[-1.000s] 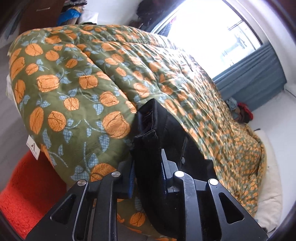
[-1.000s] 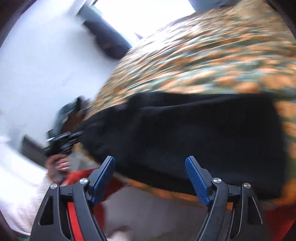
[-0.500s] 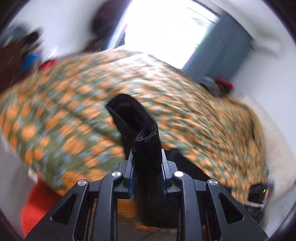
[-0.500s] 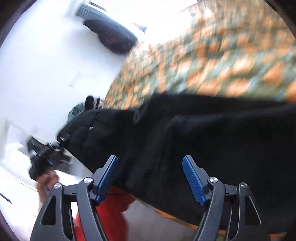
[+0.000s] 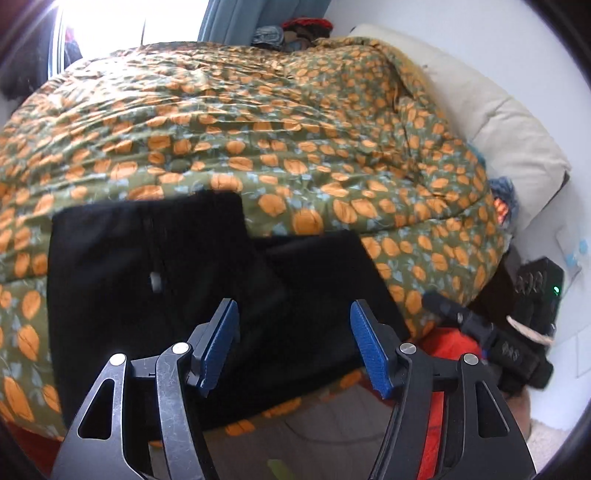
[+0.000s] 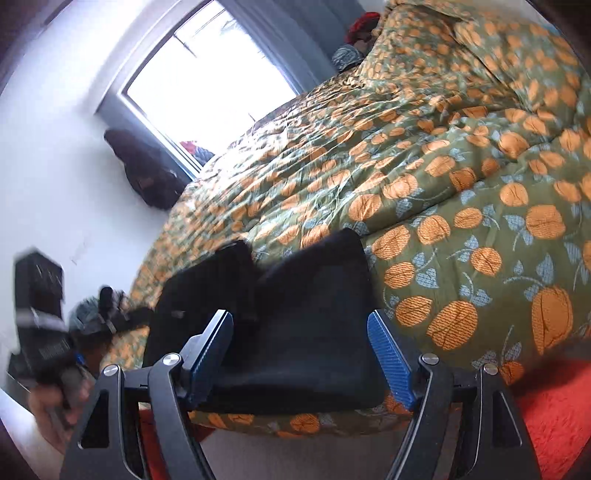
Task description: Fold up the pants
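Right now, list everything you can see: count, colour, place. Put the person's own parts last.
pants: one, black, folded on the near edge of the duvet
duvet: one, green with orange fruit print, covering the bed
pillow: one, cream, against the wall beside the duvet
curtain: one, blue-grey, by the bright window
rug: one, red-orange, on the floor below the bed
left gripper: one, black with blue pads, open over the pants, jaws just opened, nothing between them
right gripper: one, black with blue pads, open
hand: one, holding the left gripper's handle
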`<control>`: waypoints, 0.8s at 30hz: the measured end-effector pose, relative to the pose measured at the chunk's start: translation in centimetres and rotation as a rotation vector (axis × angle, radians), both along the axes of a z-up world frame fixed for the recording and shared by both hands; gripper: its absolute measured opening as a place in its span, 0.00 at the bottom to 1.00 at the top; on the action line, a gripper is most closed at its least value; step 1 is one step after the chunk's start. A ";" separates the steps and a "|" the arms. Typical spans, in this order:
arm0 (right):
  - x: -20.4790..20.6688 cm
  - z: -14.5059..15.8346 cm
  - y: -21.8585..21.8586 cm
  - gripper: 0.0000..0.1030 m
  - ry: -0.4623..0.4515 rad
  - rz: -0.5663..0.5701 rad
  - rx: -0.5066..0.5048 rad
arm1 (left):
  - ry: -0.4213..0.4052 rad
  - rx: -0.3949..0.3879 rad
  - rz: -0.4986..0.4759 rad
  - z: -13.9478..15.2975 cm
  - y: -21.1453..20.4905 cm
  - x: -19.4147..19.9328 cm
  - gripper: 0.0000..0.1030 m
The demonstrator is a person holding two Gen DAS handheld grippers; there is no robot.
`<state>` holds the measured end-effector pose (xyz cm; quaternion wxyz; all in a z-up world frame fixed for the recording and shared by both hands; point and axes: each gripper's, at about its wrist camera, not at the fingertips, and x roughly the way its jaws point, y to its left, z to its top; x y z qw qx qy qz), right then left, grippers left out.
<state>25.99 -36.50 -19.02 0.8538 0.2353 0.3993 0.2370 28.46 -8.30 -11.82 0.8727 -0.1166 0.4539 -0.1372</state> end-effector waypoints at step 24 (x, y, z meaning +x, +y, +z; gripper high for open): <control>6.6 -2.2 17.8 0.72 0.081 0.770 -0.295 | 0.050 0.195 0.234 -7.5 11.5 -3.1 0.50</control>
